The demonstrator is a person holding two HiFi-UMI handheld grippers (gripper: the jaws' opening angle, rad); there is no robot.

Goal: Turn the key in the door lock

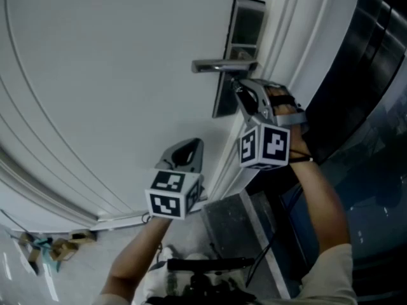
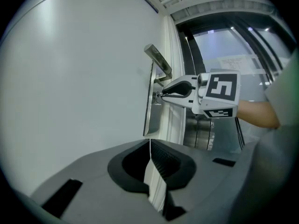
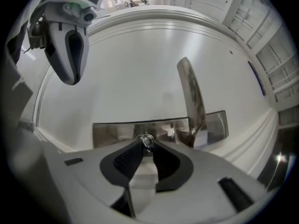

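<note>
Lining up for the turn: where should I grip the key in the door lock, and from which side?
Grip the key by its exposed head, coming straight at the lock plate. It sticks out of the plate below the lever handle, so a head-on approach should clear that. The right gripper pinches it that way.

White door [image 1: 114,75] ahead of the grey left gripper [image 2: 150,143] and grey right gripper [image 3: 147,146]; polished silver lock plate [image 3: 117,132], handle [image 3: 191,97] and key [image 3: 147,139] at the right one's black ribbed pads [image 3: 126,160]; marker cubes [image 1: 264,146] white with black squares
</note>
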